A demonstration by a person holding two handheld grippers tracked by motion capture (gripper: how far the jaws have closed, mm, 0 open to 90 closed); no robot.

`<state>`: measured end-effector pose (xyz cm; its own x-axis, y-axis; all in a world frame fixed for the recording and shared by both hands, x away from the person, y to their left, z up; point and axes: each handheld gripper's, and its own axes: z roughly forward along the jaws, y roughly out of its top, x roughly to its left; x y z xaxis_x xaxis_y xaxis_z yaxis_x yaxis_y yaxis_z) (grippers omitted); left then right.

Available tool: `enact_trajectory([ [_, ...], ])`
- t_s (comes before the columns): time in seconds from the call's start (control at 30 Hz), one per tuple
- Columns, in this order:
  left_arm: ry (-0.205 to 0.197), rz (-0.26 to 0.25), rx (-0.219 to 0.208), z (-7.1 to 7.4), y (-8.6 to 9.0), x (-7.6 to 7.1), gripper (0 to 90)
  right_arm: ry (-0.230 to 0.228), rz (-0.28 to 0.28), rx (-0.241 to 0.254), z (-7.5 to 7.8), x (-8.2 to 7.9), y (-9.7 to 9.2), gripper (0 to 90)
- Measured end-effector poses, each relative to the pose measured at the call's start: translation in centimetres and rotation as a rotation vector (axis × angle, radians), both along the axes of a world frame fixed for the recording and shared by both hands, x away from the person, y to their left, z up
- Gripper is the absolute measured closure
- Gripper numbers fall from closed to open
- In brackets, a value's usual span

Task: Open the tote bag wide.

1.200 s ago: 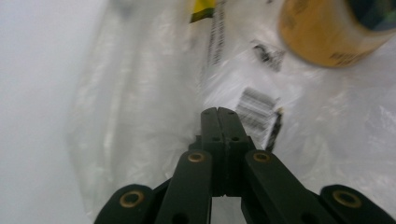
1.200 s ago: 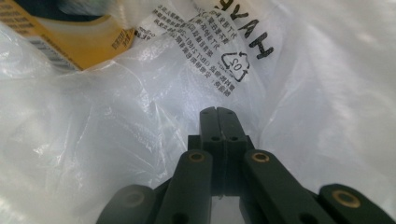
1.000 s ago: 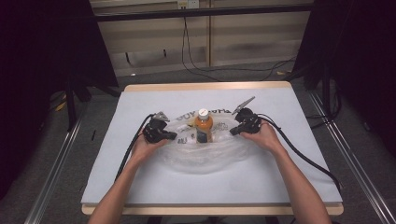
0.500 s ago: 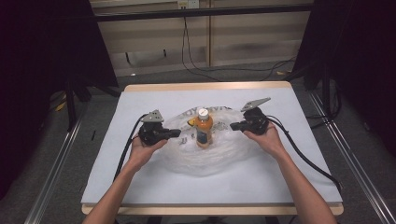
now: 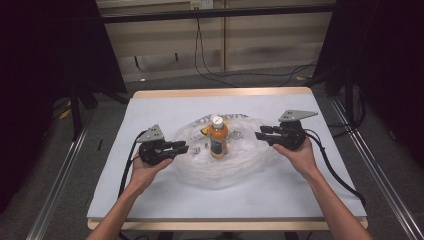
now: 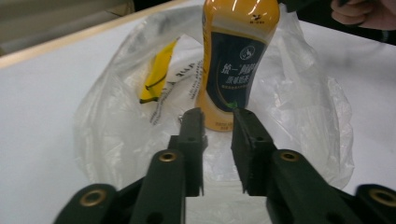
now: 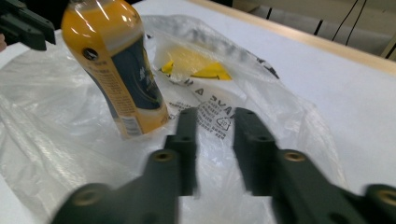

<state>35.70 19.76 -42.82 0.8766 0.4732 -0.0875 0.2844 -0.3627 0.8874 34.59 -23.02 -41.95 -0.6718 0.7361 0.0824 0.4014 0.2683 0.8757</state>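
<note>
Both hands have pulled back from the middle since a second ago: the left gripper (image 5: 181, 147) has drifted out to the left and the right gripper (image 5: 261, 135) out to the right, so the two now sit well apart on either side of the bottle (image 5: 218, 137). Back then they were right up against the plastic bag (image 5: 235, 167) near the bottle; now each is off it, and both sets of jaws have just been opening.

Left gripper's own view: its jaws are partly spread with a clear gap and nothing between them. The bottle (image 6: 236, 60) stands upright straight ahead of the tips, just beyond them and not touching, orange with a dark label. The clear bag (image 6: 116, 126) is spread flat underneath and past the jaws, and there's a yellow bit (image 6: 156, 77) inside it, ahead and to the left of the left jaw.

Right gripper's view is a bit blurry, but same story: jaws partly open, nothing gripped. The bottle (image 7: 116, 65) is ahead and off to the left of the jaws, looking tilted from this angle. The yellow thing (image 7: 196, 65) lies straight ahead beyond the tips, under the film. The bag (image 7: 56, 140) lies below and all round the tips.

Everything sits on the white table (image 5: 150, 195), bottle standing on the bag roughly midway between the two grippers.
</note>
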Motion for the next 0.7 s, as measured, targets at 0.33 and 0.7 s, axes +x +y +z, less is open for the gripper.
enact_trajectory([
  [0.33,-0.023,0.087,-0.025,0.3,1.4,-1.4,22.0,-0.024,-0.044,0.033,0.6,-2.6,-0.9,10.2],
  [0.7,-0.059,0.146,-0.035,0.0,3.2,-4.4,8.2,-0.122,-0.128,0.055,0.8,-6.4,-3.7,5.5],
])
